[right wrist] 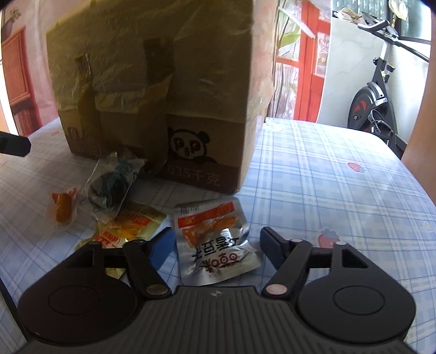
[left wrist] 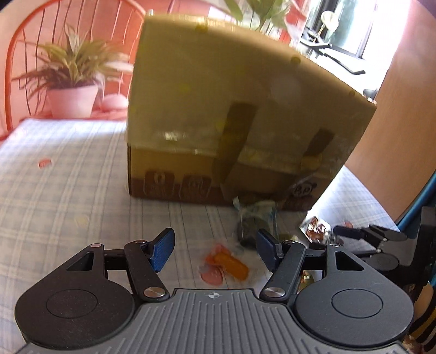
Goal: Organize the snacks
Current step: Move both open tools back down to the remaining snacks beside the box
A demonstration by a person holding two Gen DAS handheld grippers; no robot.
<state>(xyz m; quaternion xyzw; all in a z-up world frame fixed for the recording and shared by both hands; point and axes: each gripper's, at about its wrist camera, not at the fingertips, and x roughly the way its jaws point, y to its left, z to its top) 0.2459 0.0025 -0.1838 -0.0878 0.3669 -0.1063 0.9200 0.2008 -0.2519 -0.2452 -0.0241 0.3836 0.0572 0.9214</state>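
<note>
Apparently both are lining up first pickups: the left gripper (left wrist: 215, 250) is gaping over the orange snack (left wrist: 227, 263), the right gripper (right wrist: 216, 245) is straddling the silver packet (right wrist: 215, 242) untouched, and each needs to sink and pinch.

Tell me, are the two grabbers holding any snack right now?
No. The left gripper and right gripper are both open; the silver packet just lies on the tablecloth between the right one's fingers.

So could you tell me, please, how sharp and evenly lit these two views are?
Left wrist view: the cardboard box is smeared, the window blown out. Right wrist view: crisper, the silver snack packet glares; fisheye bends both.
</note>
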